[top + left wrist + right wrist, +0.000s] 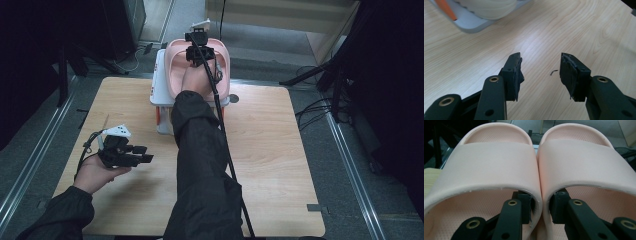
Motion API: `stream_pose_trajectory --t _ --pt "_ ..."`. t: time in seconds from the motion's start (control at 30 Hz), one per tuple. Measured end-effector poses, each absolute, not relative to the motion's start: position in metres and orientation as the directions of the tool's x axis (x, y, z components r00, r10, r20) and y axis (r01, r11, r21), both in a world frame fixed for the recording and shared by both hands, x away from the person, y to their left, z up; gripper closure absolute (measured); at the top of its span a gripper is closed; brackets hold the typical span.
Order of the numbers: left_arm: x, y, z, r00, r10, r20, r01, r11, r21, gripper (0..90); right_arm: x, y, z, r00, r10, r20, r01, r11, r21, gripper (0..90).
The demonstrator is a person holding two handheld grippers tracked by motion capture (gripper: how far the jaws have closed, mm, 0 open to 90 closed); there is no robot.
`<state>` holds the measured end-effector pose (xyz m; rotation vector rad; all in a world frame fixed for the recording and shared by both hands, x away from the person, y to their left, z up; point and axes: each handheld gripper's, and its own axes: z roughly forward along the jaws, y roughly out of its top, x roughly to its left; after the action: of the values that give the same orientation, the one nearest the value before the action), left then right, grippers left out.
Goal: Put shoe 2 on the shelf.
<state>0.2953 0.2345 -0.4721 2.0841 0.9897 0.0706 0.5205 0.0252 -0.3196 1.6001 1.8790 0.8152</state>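
Note:
Two pink slide slippers [176, 65] rest side by side on a white rack [159, 75] at the table's far edge. In the right gripper view the left slipper [491, 162] and the right slipper [584, 162] touch along their inner walls. My right gripper [541, 202] has one jaw inside each slipper, and the pads lie against those two joined walls. From above, this right gripper [201, 56] reaches into the pair at arm's length. My left gripper [146, 153] hovers over the table's left side, open, with nothing between its fingertips [541, 58].
The wooden table [280, 150] stretches out to the right of my right sleeve. A corner of the rack's grey base [471, 25] with an orange part [447, 10] lies ahead of the left gripper. A tiny dark scrap [553, 72] lies on the wood.

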Motion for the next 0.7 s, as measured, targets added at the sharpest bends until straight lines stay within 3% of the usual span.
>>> stream_pose_trajectory --t 0.47,0.7 --pt "0.297 0.239 -0.471 0.693 0.661 -0.288 0.627 -0.355 0.694 52.0 0.534 0.046 -0.333 -0.143 0.990 -0.015 0.677 0.108 0.728 73.4" --pt "0.297 0.238 -0.471 0.697 0.660 -0.282 0.627 -0.368 0.686 52.1 0.532 0.050 -0.339 -0.154 0.988 -0.029 0.665 0.126 0.736 63.4"
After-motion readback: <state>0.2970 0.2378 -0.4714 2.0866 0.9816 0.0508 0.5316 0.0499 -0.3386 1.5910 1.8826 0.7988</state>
